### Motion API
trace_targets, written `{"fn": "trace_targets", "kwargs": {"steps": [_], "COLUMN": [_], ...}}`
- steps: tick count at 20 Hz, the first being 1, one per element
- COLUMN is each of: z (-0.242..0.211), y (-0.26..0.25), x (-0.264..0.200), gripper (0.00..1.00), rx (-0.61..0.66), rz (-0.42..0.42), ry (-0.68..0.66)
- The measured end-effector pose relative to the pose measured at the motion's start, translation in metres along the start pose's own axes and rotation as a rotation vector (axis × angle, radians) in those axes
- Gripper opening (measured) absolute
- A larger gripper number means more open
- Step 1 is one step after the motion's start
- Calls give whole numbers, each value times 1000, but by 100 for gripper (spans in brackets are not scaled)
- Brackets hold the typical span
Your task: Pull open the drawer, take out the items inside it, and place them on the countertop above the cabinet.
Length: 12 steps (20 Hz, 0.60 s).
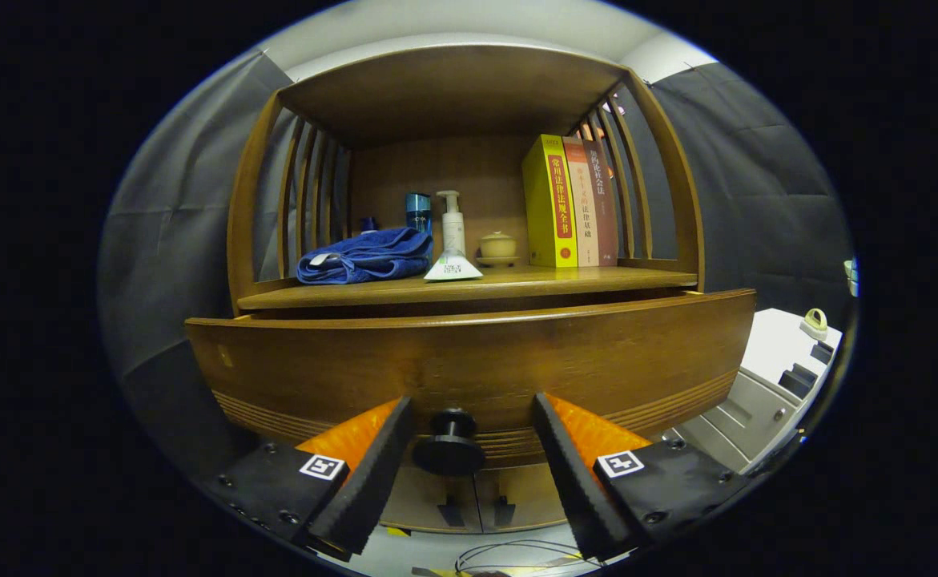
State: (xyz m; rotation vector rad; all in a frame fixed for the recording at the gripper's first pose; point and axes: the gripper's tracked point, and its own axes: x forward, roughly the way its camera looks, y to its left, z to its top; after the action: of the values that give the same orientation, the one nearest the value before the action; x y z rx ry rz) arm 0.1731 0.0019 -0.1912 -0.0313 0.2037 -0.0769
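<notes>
Gripper view: the gripper [463,437] is released, its fingers spread to either side of the drawer's round knob [448,449], touching nothing. The drawer [469,365] juts out toward the camera, its front's long axis running from 9 to 3 o'clock. On the countertop [533,280] at 12 o'clock sit a blue towel [366,255], pump bottle [452,224] and books [569,200].

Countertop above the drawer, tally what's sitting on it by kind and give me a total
Books: 3
Blue towel: 1
Pump bottle: 1
Blue cup: 1
Lidded tea bowl: 1
White tube: 1
Total: 8
The gripper is open, its fingers either side of the drawer knob.
</notes>
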Motion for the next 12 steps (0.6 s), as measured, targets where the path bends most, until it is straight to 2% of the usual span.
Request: {"fn": "trace_targets", "kwargs": {"steps": [12], "z": [7], "y": [1], "x": [63], "gripper": [99], "rx": [-44], "rz": [-10], "ry": [-19]}}
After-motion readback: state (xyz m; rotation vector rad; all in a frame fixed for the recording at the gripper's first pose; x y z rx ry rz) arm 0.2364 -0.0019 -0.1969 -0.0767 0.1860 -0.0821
